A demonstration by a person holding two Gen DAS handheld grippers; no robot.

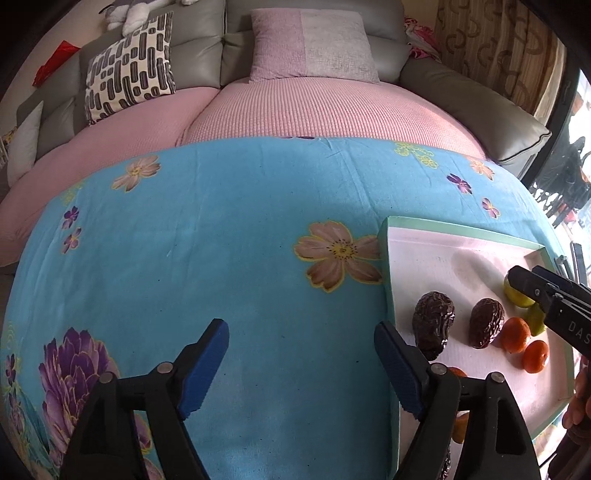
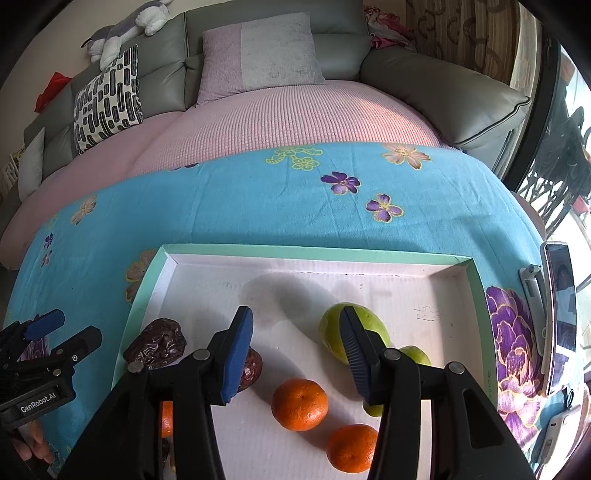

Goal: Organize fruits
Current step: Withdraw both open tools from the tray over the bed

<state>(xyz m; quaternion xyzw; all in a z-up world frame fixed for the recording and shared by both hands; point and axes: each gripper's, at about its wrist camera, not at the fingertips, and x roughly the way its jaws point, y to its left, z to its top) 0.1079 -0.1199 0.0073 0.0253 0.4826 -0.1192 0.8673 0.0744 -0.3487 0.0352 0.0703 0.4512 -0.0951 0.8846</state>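
a grey leather sofa [image 2: 443, 85] draped with a pink waffle blanket [image 2: 295, 122] holds a pink-and-grey cushion [image 2: 258, 55], beside brown patterned curtains [image 2: 461, 29] and a daylit window [image 2: 569, 147].

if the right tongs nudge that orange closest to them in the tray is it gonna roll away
Probably a little. The orange looks round and sits loose on the flat white floor of the tray, touching nothing, so a push would likely roll it. The tray's raised rim should stop it. Its dimpled peel probably grips the ribbed pads fairly well.
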